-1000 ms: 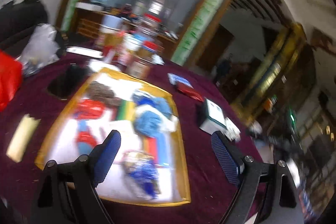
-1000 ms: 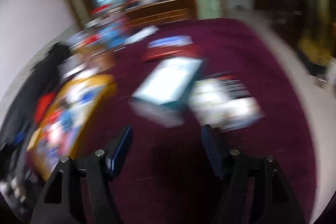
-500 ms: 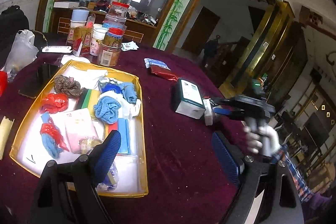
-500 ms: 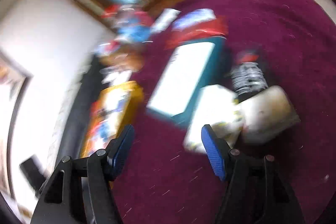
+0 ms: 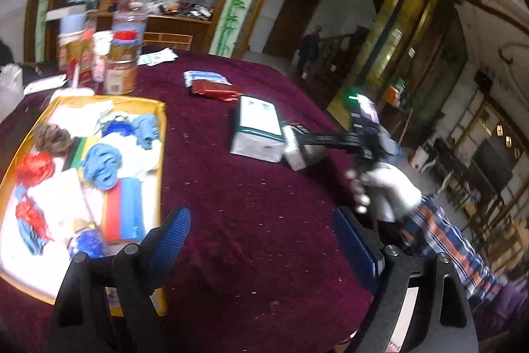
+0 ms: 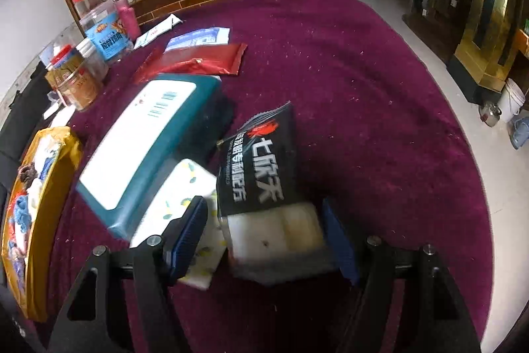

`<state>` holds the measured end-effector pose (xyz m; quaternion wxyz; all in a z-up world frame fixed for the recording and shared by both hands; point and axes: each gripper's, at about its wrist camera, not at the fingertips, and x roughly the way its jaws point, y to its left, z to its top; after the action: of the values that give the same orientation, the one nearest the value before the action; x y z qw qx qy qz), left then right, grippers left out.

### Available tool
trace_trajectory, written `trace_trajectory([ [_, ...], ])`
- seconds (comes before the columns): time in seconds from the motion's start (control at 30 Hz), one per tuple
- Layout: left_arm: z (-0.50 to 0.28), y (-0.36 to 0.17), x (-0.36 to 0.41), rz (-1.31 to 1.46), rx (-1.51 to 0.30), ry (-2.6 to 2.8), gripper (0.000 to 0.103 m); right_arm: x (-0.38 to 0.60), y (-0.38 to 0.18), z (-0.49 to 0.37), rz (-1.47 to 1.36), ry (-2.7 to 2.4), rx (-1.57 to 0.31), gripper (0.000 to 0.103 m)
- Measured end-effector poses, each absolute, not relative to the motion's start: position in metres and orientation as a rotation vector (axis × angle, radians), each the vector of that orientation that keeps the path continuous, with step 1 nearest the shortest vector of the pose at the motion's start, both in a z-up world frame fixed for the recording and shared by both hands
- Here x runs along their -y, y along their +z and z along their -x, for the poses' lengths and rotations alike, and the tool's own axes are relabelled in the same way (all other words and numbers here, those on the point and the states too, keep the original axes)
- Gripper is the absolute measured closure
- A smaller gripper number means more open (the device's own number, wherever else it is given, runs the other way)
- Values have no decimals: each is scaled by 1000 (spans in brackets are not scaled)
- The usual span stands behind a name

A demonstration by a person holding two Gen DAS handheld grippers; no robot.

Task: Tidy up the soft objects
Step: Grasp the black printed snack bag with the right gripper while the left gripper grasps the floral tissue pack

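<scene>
A yellow tray (image 5: 160, 134) on the maroon table holds several soft cloths, sponges and scrunchies in blue, red and white. My left gripper (image 5: 263, 240) hangs open over bare cloth just right of the tray, nothing between its fingers. My right gripper (image 6: 264, 234) is low over a black packet (image 6: 261, 164) with white sponge showing at its near end. Its jaws are closing with the packet between them; the right pad is at the packet's edge and the left pad stands off it. A white pack with yellow dots (image 6: 185, 187) lies under the left finger. In the left wrist view a gloved hand (image 5: 386, 187) holds the right gripper (image 5: 297, 149).
A teal and white box (image 6: 148, 148) lies just left of the black packet. Behind it are a red pouch (image 6: 198, 58) and a blue and white pouch (image 6: 198, 37). Jars and bottles (image 6: 99, 32) crowd the far left. The table's round edge (image 6: 463, 128) curves along the right.
My right gripper has come down onto the black packet and its jaws have narrowed. The left wrist view has swung right, so the tray now sits at its left.
</scene>
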<state>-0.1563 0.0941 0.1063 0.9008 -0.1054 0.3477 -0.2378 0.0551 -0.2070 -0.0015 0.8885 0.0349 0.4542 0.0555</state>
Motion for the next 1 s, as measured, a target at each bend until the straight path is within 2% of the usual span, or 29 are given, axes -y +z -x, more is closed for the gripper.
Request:
trace_trajectory([
  [0.03,156,108,-89,206,-721,-499,13,214,-5,-55,-96,118,-947,56],
  [0.1,154,113,-74,168,-720,-521,13,230,-5,-46,-191,126,-937,58],
  [0.33,115,106,16,-29,-718,-612,13,298,-12,0,-364,10,-824,57],
  [0.47,68,81,77,-119,-799,-636,13,330,-22,3,-578,76,-811,56],
  [0.57,40,65,103,-135,-844,-649,13,335,-24,4,-576,79,-812,55],
  [0.83,-25,41,126,-229,-887,-526,13,331,-24,1,-530,77,-825,53],
  [1.0,-30,33,131,-274,-896,-487,13,326,-18,4,-536,91,-832,53],
])
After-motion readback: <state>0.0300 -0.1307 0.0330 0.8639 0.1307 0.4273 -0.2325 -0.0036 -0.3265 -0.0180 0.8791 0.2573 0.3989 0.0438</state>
